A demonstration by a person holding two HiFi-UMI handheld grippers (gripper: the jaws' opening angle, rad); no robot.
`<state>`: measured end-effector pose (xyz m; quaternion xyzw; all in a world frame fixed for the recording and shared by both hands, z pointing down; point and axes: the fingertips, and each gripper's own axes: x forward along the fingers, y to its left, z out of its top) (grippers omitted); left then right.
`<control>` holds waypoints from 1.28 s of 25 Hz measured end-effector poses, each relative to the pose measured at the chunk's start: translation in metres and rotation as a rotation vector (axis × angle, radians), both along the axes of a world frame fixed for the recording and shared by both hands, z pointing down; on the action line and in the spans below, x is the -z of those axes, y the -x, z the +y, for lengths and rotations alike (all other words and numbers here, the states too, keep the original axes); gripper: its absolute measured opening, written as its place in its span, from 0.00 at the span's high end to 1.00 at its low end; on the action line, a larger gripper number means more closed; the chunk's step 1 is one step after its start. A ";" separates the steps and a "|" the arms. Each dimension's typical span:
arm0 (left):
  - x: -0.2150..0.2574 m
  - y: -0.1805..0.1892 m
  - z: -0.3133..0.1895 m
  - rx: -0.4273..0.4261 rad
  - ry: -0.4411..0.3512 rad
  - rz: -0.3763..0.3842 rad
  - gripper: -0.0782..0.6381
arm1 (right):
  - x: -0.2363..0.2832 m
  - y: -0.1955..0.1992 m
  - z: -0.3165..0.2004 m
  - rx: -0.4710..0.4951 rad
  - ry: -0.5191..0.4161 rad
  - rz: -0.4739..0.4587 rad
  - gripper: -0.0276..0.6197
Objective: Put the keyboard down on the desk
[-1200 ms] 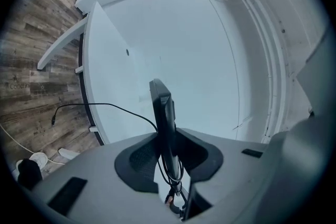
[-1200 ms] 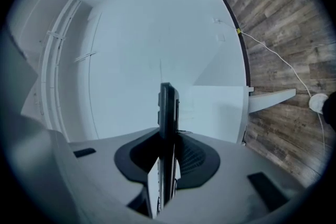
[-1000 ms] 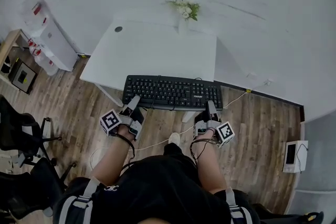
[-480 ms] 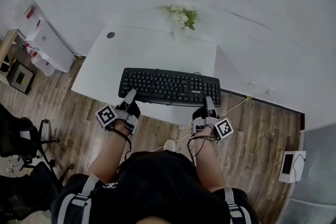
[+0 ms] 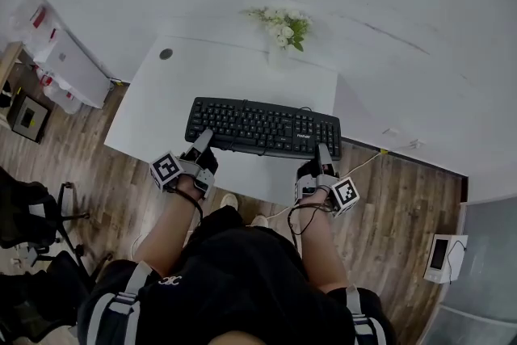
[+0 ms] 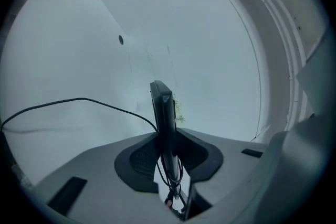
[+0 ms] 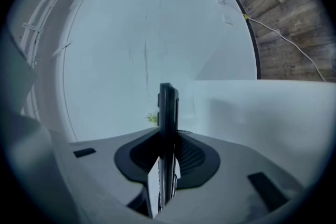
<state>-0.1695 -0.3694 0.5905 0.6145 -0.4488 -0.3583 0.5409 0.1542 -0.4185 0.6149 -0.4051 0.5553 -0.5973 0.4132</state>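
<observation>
Currently the black keyboard (image 5: 263,128) hangs level over the near half of the white tabletop (image 5: 174,89), its long axis running left to right across the person's front. The left gripper (image 5: 202,146) has its fingers pinched on the near edge by the left end, and the right gripper (image 5: 323,154) likewise by the right end, so the keyboard reaches straight ahead of both. Whether its underside touches the tabletop cannot be told. Beyond it, apart, a pale vase (image 5: 277,54) holds white flowers (image 5: 283,24).

Black keyboard (image 5: 263,128), white desk (image 5: 226,69), brown wood-grain floor (image 5: 404,198), white flowers (image 5: 283,24) with green leaves
</observation>
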 end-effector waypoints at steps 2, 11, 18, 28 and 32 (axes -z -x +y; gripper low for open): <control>-0.011 0.005 -0.011 -0.007 0.022 0.006 0.76 | -0.007 0.005 -0.006 -0.003 0.028 0.009 0.85; -0.047 0.017 -0.058 -0.081 0.093 -0.003 0.76 | -0.048 0.013 -0.025 -0.050 0.144 0.045 0.85; -0.081 0.024 -0.083 -0.115 0.169 0.013 0.76 | -0.071 0.020 -0.039 -0.081 0.221 0.051 0.85; -0.121 0.021 -0.101 -0.155 0.274 0.019 0.75 | -0.108 0.018 -0.043 -0.109 0.351 0.054 0.85; -0.129 0.019 -0.105 -0.170 0.299 0.008 0.75 | -0.119 0.017 -0.042 -0.105 0.389 0.061 0.85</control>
